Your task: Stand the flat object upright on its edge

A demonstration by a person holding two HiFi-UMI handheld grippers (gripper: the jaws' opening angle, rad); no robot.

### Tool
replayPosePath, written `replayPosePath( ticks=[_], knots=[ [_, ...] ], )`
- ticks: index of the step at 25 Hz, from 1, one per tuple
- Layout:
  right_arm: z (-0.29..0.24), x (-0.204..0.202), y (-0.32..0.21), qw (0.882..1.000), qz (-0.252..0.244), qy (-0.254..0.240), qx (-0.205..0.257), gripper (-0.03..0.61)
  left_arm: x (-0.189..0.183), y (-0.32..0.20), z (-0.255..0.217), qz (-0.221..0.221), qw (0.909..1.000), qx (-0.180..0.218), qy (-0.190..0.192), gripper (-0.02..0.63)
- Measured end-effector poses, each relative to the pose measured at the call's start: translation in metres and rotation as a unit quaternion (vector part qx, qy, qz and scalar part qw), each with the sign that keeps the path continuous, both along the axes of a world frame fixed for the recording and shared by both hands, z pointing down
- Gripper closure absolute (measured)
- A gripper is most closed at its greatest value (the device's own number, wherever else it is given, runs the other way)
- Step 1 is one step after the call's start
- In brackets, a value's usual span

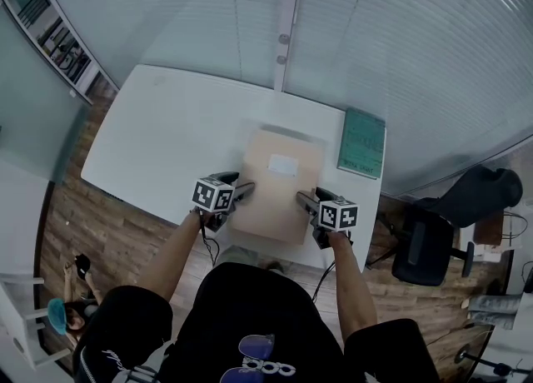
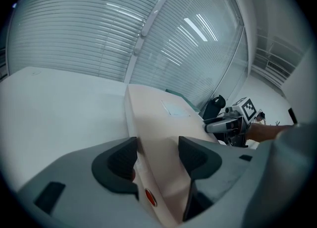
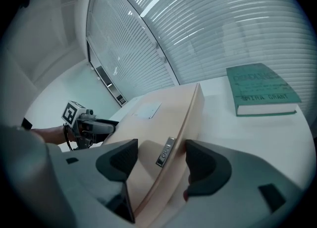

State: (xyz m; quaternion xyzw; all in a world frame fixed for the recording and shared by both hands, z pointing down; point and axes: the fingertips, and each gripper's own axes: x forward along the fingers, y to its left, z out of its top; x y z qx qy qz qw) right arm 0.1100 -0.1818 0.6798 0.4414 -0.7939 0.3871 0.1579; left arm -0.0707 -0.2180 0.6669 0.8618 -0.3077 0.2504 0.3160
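A flat beige box (image 1: 279, 194) with a white label (image 1: 283, 165) lies on the white table (image 1: 166, 140), its near side held between both grippers. My left gripper (image 1: 246, 192) is shut on the box's near left edge (image 2: 158, 118), which fills the gap between the jaws (image 2: 157, 155). My right gripper (image 1: 304, 200) is shut on the near right edge (image 3: 163, 108), and a small sticker strip shows between its jaws (image 3: 161, 157). Each gripper view shows the other gripper across the box: the right gripper (image 2: 223, 125) and the left gripper (image 3: 99, 125).
A green book (image 1: 362, 141) lies flat at the table's right edge, beside the box (image 3: 262, 90). Glass walls with blinds stand behind the table. A dark office chair (image 1: 433, 240) sits on the wooden floor to the right.
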Motion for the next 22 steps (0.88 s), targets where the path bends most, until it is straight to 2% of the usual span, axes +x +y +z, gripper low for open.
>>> replayPosePath(
  ticks=[7, 13, 22],
  knots=[
    [-0.028, 0.003, -0.014, 0.999, 0.000, 0.023, 0.042, 0.279, 0.005, -0.012, -0.025, 0.001, 0.9992, 0.041, 0.003, 0.331],
    [-0.060, 0.009, -0.025, 0.996, 0.020, 0.031, 0.083, 0.281, 0.011, -0.018, -0.044, -0.003, 0.9976, 0.069, 0.007, 0.331],
    [-0.102, 0.013, -0.037, 0.989, 0.015, 0.049, 0.137, 0.281, 0.012, -0.038, -0.084, -0.028, 0.9914, 0.125, 0.024, 0.344]
  ],
)
